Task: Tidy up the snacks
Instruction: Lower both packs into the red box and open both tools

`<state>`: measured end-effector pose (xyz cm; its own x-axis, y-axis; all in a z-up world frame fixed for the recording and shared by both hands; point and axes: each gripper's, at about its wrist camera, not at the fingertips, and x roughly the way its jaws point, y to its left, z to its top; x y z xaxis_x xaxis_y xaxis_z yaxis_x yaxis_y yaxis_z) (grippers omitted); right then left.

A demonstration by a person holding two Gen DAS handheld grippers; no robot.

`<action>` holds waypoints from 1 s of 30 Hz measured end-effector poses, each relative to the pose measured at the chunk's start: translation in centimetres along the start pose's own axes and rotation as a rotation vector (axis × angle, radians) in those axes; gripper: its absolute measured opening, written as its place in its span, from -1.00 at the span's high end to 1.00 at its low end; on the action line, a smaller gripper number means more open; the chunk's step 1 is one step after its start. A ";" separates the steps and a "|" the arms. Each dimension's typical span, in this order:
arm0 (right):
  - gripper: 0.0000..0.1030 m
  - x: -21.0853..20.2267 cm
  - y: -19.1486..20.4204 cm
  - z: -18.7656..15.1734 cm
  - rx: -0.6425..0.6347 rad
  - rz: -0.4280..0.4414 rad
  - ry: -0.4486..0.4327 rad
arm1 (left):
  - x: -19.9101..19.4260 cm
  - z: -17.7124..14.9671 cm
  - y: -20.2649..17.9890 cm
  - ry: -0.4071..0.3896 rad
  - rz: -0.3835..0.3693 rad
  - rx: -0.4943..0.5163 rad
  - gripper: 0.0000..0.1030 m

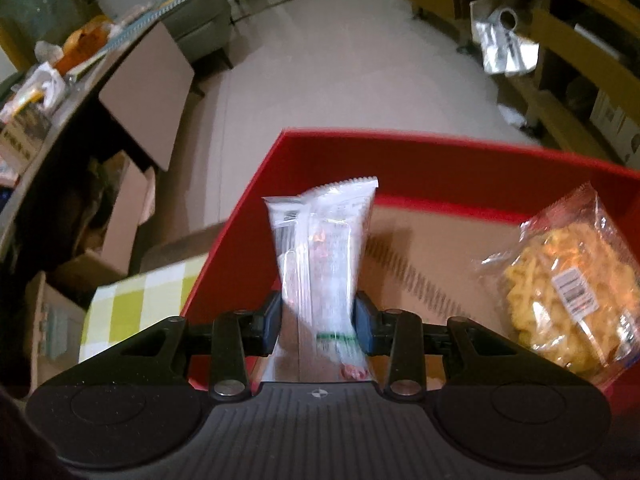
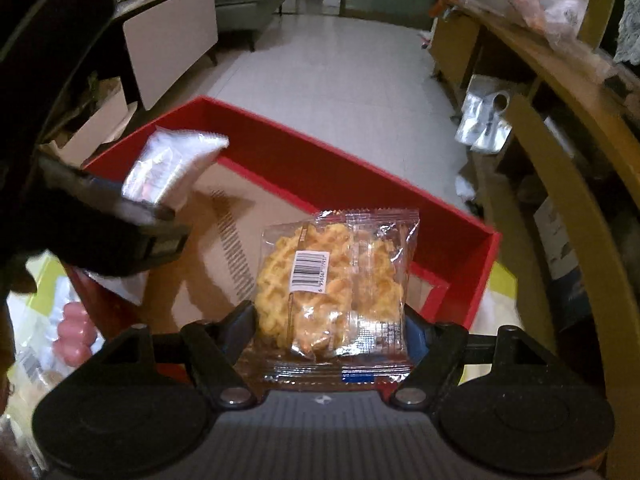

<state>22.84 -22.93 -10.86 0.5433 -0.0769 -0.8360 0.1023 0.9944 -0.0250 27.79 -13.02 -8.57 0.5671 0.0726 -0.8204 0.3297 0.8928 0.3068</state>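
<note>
At the bottom centre of the left wrist view, the left hand-held gripper [image 1: 318, 322] is closed on a slim clear snack packet [image 1: 322, 248], pinching it low down so it stands upright between the blue pads. At the bottom centre of the right wrist view, the right hand-held gripper [image 2: 330, 330] is closed across a clear-wrapped waffle packet [image 2: 334, 284] with a barcode sticker facing up. Both packets sit over a red box [image 1: 420, 160] with a brown cardboard floor, which fills the middle of each frame; the waffle packet shows at the right edge of the left view, and the slim packet at the centre left of the right view. A green and white checked cloth [image 1: 132, 308] covers the table at the lower left beside the box. Pink sweets in a clear bag [image 2: 72, 330] lie at the lower left of the right view. Beyond the box, pale floor tiles [image 1: 340, 60] stretch towards the top of the frame, with a grey sofa [image 2: 248, 4] at the upper left.
</note>
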 end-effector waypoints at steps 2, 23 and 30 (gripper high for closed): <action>-0.55 0.0 0.2 -0.2 -0.017 -0.010 0.003 | 0.2 -0.7 0.2 0.026 0.004 0.004 0.11; -0.82 -2.2 0.1 0.5 -0.050 -0.082 -0.016 | -3.9 -3.3 1.3 0.038 0.021 0.023 -0.50; -0.84 -4.4 -0.2 0.7 -0.027 -0.098 -0.053 | -5.9 -2.7 1.3 0.003 0.021 -0.003 -0.66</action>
<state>20.96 -22.88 -6.79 0.5748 -0.1771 -0.7989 0.1348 0.9834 -0.1210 22.88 -11.10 -4.64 0.5718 0.0926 -0.8151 0.3156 0.8923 0.3228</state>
